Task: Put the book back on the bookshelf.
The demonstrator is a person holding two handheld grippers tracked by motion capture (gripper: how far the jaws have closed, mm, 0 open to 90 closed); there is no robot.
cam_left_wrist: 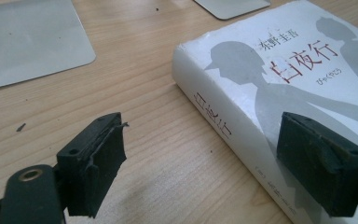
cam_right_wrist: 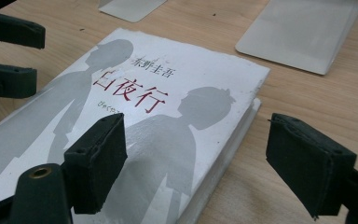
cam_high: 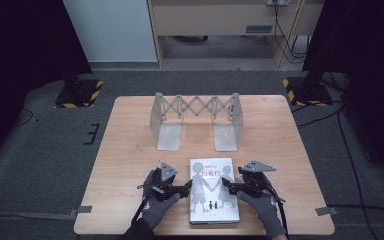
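A thick white book (cam_high: 213,190) with grey silhouettes and red title characters lies flat near the table's front edge. My left gripper (cam_high: 186,189) sits at its left side, held in a gloved hand. In the left gripper view the left gripper (cam_left_wrist: 209,163) is open: one jaw hangs over the bare wood, the other over the cover, with the book's spine (cam_left_wrist: 214,121) between them, untouched. My right gripper (cam_high: 227,188) is at the book's right side. In the right gripper view the right gripper (cam_right_wrist: 203,163) also stands open, straddling the book's page edge (cam_right_wrist: 223,158).
A grey metal expanding bookend rack (cam_high: 197,117) stands upright at the back of the wooden table (cam_high: 130,150). Its flat base plates (cam_left_wrist: 32,42) (cam_right_wrist: 303,32) lie just beyond the book. Dark floor and stand bases surround the table.
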